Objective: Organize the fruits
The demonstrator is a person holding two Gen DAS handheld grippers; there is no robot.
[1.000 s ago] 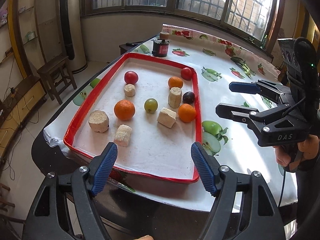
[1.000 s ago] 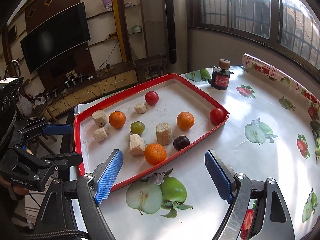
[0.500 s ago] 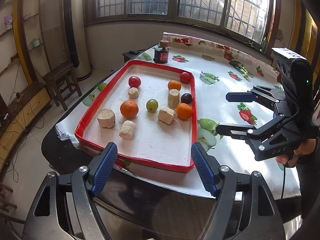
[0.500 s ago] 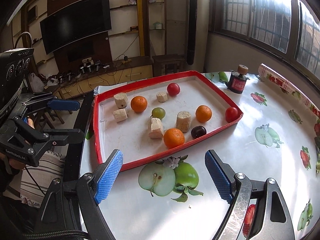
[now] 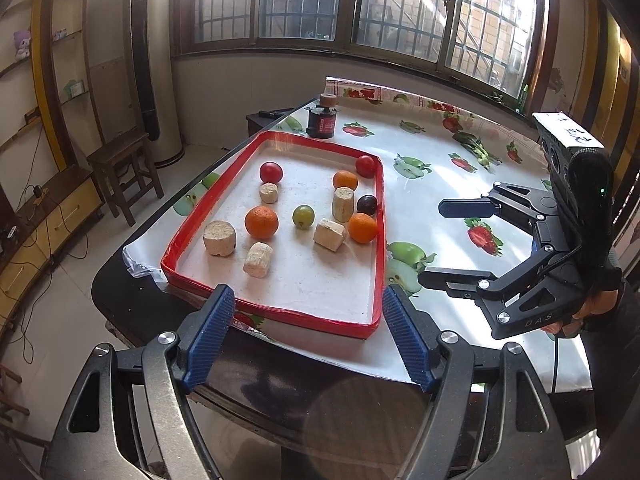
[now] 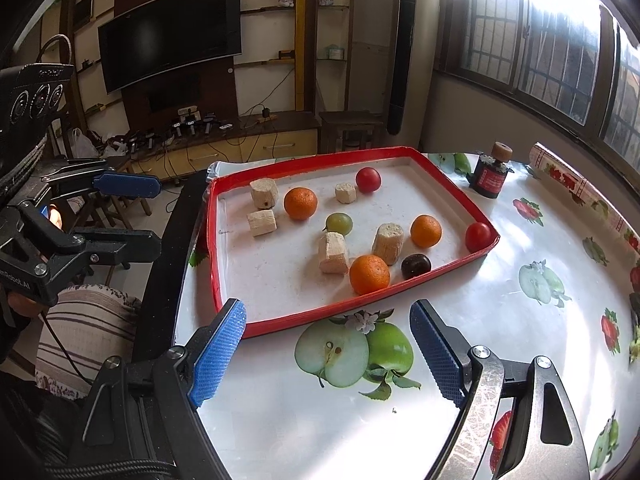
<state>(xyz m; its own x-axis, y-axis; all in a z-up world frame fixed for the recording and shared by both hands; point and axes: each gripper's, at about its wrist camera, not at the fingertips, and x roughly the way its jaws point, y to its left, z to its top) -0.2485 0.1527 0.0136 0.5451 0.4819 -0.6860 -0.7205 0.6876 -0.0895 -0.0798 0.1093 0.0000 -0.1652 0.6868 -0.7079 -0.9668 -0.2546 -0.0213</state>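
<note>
A red-rimmed tray (image 5: 378, 248) holds three oranges (image 5: 261, 222), two red fruits (image 5: 271, 172), a green fruit (image 5: 303, 216), a dark plum (image 5: 366, 205) and several beige cork-like blocks (image 5: 219, 238). My left gripper (image 5: 307, 295) hovers open before the tray's near rim, nothing between its blue pads. My right gripper (image 5: 430, 243) hangs open over the cloth, right of the tray. In the right wrist view the right gripper (image 6: 327, 307) is open above a printed apple, short of the tray (image 6: 444, 188). The left gripper (image 6: 159, 213) is off the table's left edge.
A dark jar with a cork lid (image 5: 321, 120) stands beyond the tray's far end. The fruit-print tablecloth (image 5: 440, 168) spreads right of the tray. A wooden stool (image 5: 120, 160) stands on the floor at left. A person's striped lap (image 6: 88, 320) is by the table edge.
Both grippers have drawn back from the tray, which now looks smaller and farther. The right gripper has rolled, so its fingers stand one above the other. Both stay open.
</note>
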